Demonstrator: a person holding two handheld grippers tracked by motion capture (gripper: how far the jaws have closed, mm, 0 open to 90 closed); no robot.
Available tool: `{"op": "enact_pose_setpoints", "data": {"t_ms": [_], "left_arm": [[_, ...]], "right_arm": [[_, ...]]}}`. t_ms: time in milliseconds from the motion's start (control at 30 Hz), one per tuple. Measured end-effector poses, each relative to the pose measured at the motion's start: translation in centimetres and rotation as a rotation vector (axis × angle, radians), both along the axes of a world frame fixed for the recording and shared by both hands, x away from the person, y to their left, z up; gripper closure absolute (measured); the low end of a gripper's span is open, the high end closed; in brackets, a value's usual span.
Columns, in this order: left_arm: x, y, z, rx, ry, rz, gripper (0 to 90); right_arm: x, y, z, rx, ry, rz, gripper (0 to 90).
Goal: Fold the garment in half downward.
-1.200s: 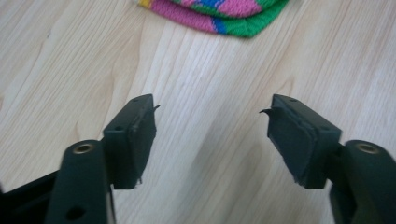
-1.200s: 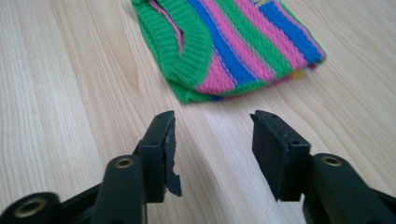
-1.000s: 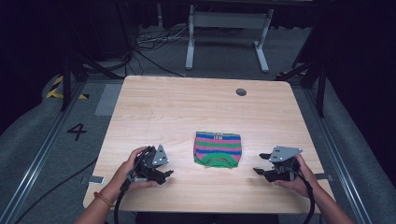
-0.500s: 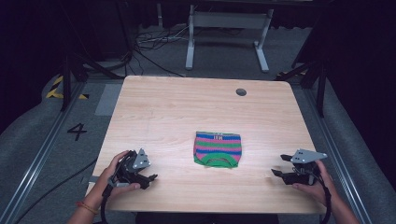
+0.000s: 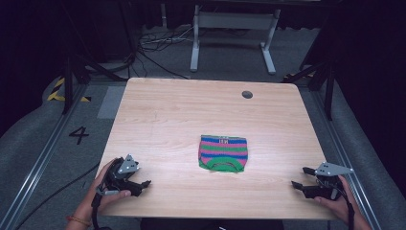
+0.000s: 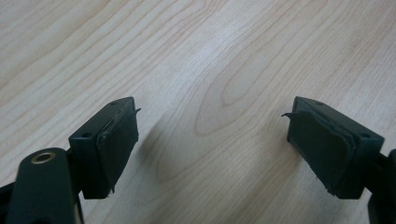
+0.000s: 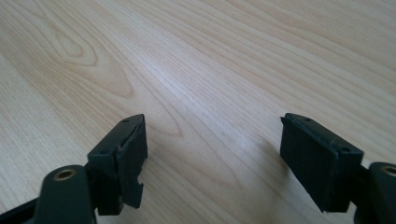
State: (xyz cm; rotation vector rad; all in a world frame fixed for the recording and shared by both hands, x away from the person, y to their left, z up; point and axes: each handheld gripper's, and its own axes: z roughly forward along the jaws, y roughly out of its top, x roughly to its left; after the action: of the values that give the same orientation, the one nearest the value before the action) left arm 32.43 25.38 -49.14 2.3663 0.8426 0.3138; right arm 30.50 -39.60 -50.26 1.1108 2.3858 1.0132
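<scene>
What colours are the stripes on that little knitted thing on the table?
The knitted cloth has pink, blue and green stripes with a green edge, clearest in the high view.

On your bench (image 5: pixel 158 115) the folded knit (image 5: pixel 223 153) lies near the middle, toward your edge. Your left tongs (image 5: pixel 143 184) sit at the near left corner, your right tongs (image 5: pixel 298 178) at the near right, both well apart from it.
</scene>
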Motion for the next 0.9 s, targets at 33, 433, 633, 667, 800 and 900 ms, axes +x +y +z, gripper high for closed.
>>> {"op": "enact_pose_setpoints", "data": {"t_ms": [33,433,633,667,800,900], "left_arm": [[0.0,0.3,0.0,-0.005,0.004,0.006,16.6],[-0.8,1.6,-0.9,-0.094,-0.009,0.066,14.5],[-0.8,1.6,-0.9,-0.094,-0.008,0.067,14.4],[-0.8,1.6,-0.9,-0.094,-0.008,0.067,14.4],[-0.8,1.6,-0.9,-0.095,-0.007,0.065,14.4],[-0.7,1.6,-0.9,-0.093,-0.006,0.061,13.3]], "right_arm": [[-0.1,-0.2,-0.1,0.012,0.002,-0.005,23.4],[-0.9,-1.5,-0.2,0.026,0.001,-0.047,22.1],[-0.8,-1.4,-0.3,0.02,0.006,-0.067,18.2],[-0.7,-1.4,-0.3,0.019,0.007,-0.072,18.1],[-0.7,-1.4,-0.3,0.018,0.006,-0.078,17.9],[-0.7,-1.4,-0.3,0.018,0.005,-0.093,17.7]]}}
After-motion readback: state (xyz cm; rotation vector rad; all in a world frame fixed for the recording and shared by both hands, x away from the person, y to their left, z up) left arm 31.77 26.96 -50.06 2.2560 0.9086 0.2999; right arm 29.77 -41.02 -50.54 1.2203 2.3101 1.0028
